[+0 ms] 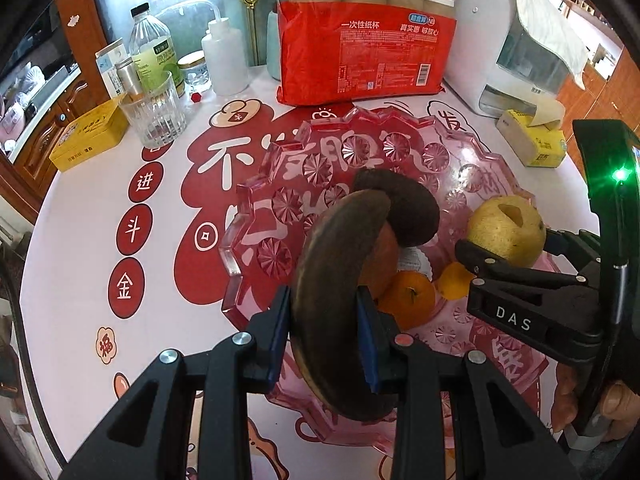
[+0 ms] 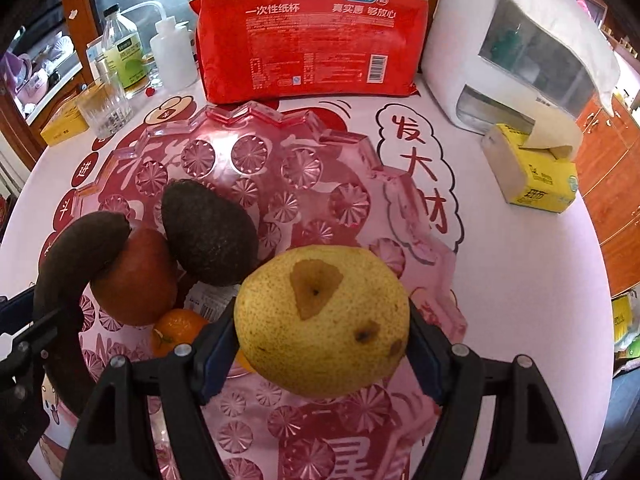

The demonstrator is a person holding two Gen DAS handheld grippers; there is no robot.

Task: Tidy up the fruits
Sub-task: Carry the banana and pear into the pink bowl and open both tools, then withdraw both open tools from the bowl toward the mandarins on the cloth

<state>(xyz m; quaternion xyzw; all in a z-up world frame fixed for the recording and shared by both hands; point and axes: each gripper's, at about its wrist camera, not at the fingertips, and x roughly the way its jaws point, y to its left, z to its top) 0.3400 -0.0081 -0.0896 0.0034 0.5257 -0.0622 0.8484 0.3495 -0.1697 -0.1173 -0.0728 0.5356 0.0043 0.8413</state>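
Fruit in tray (image 2: 280, 120): one avocado (image 2: 208, 232), one apple (image 2: 136, 280), two oranges (image 1: 408, 300).

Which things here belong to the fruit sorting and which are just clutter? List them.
Job: brown banana in left gripper; pear in right gripper; avocado; red fruit; orange; pink tray.

Clutter: paper cups pack; glass; bottles; yellow boxes.

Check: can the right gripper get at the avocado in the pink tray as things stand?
Probably not: the right gripper is full, shut on the pear. The avocado itself lies uncovered in the pink tray.
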